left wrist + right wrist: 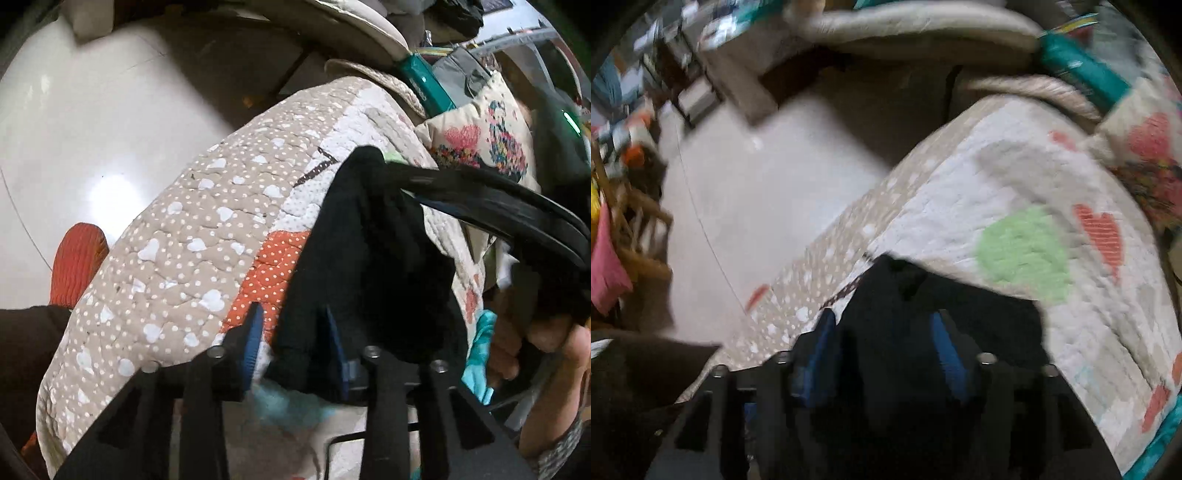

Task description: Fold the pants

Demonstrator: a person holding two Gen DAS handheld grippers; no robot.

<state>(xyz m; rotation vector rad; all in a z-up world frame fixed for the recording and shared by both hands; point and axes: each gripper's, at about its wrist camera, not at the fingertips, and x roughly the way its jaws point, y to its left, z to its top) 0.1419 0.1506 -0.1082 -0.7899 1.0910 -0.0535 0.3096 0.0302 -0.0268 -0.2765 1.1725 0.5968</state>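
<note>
Left wrist view, pants (369,266) between left hand-held gripper (295,339) fingers (raised)

No legible text, label, brand, number or sign anywhere.

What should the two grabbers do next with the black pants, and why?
Probably lower the pants onto the quilt and spread them flat. The left gripper and right gripper each seem to pinch bunched fabric, so no clean fold is possible yet.

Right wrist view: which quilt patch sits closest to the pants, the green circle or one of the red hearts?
The green circle, just beyond the black pants edge. The striped red heart lies farther right; other red patches sit farther off.
</note>
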